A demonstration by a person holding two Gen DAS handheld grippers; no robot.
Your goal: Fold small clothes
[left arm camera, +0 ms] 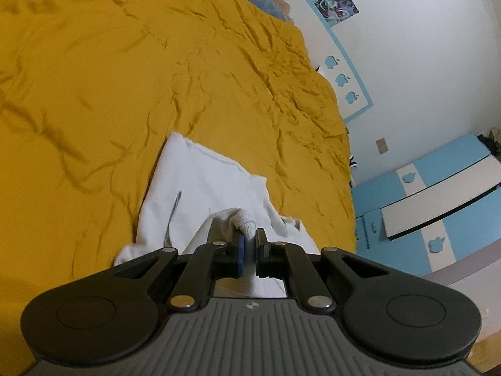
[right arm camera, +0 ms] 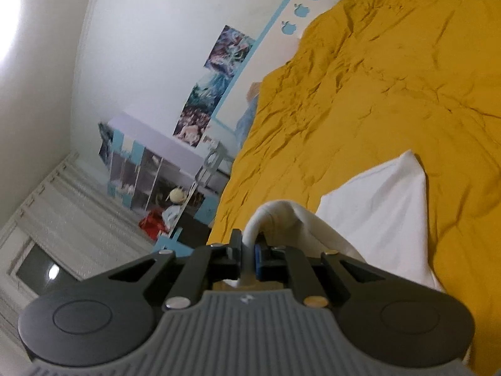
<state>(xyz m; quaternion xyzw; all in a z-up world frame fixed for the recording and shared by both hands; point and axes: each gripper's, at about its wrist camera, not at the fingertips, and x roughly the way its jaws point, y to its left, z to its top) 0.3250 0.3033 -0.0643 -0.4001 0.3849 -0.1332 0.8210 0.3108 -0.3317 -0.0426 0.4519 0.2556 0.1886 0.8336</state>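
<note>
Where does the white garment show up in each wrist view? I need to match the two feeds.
Left wrist: white garment lies lower centre on the yellow bedspread, a ribbed edge pinched by the left gripper.
Right wrist: it sits lower right, a fold pinched by the right gripper.
Shared landmark: the headboard panel with blue apples.

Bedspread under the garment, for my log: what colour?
Mustard yellow bedspread, plain; clearest in the left wrist view.

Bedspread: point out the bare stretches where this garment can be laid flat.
The yellow bedspread lies bare beyond the white garment, up to the headboard. Both the left gripper and right gripper pinch cloth.
</note>
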